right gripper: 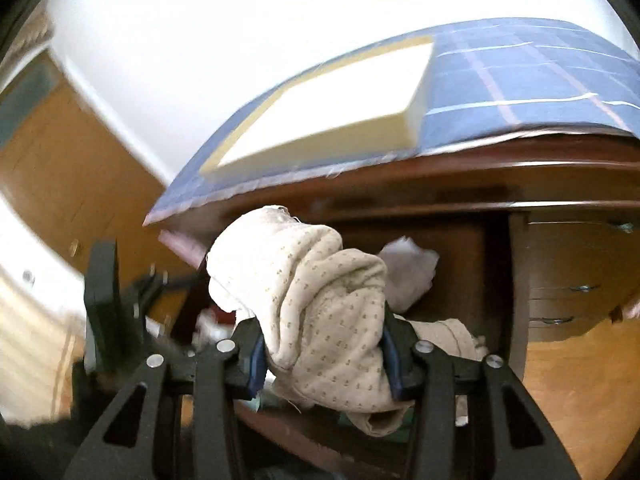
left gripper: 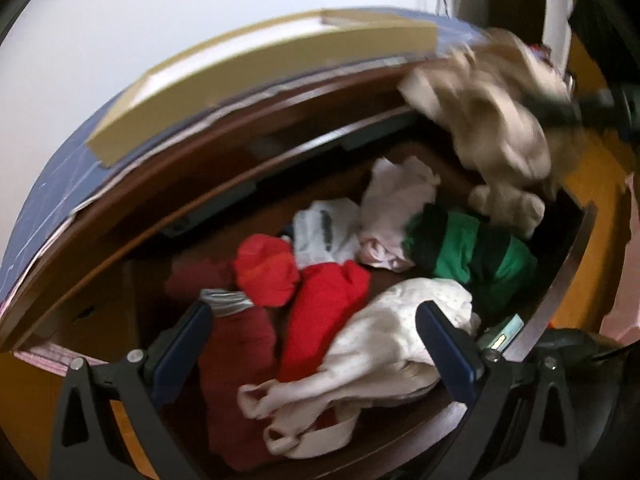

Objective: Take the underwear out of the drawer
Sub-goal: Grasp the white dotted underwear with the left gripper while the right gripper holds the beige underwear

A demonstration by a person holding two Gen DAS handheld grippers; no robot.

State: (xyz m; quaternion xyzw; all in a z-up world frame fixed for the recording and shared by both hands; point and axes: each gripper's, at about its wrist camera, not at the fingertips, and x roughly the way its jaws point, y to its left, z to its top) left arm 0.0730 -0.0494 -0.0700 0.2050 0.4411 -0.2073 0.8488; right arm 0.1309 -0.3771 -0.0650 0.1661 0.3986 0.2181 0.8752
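The open brown wooden drawer (left gripper: 560, 280) holds a heap of clothes: red pieces (left gripper: 324, 312), a dark red piece with a grey band (left gripper: 236, 344), a green one (left gripper: 468, 252), white ones (left gripper: 396, 204) and a cream dotted piece (left gripper: 380, 344). My left gripper (left gripper: 316, 340) is open and empty, hovering over the heap. My right gripper (right gripper: 324, 344) is shut on beige dotted underwear (right gripper: 320, 300), held up above the drawer; it shows blurred at the upper right of the left wrist view (left gripper: 492, 120).
A blue checked cloth (right gripper: 520, 80) covers the cabinet top, with a flat cream box (right gripper: 320, 112) on it. More drawers with metal handles (right gripper: 576, 288) stand to the right. There is an orange wood floor (right gripper: 568, 400) and a white wall behind.
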